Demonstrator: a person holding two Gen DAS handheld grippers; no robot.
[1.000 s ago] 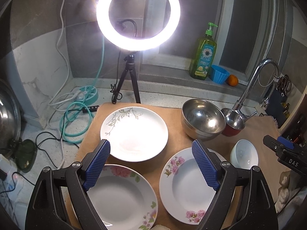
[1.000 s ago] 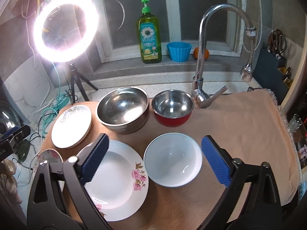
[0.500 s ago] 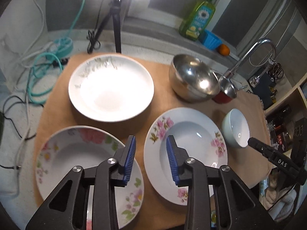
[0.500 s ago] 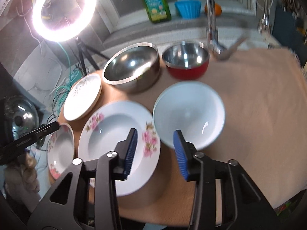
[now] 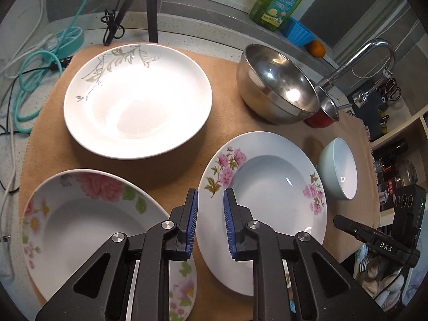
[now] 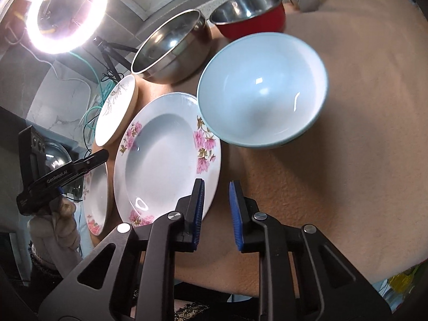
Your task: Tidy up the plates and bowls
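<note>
On a tan mat (image 5: pixel 203 139) lie a leaf-patterned plate (image 5: pixel 139 101), a rose plate (image 5: pixel 80 227) and a pink-flower plate (image 5: pixel 267 187). A steel bowl (image 5: pixel 278 91), a red bowl (image 5: pixel 323 115) and a pale bowl (image 5: pixel 339 171) stand to the right. My left gripper (image 5: pixel 210 203) hovers over the pink-flower plate's left rim, jaws closing to a narrow gap with nothing pressed. My right gripper (image 6: pixel 216 187) hangs over that plate's (image 6: pixel 160 155) right rim, beside the pale bowl (image 6: pixel 262 91), jaws also closing and not pressing on the rim.
A lit ring light (image 6: pixel 61 13) on a tripod (image 5: pixel 149 5) stands behind the mat, with tangled cables (image 5: pixel 40 61) to the left. A soap bottle (image 5: pixel 281 0) sits on the sill, and a faucet (image 5: pixel 361 58) rises at the right. Shelves with jars lie beyond the mat's right edge.
Both grippers have dropped toward the dishes and tipped downward. Their jaws have gone from wide apart to a narrow gap.
</note>
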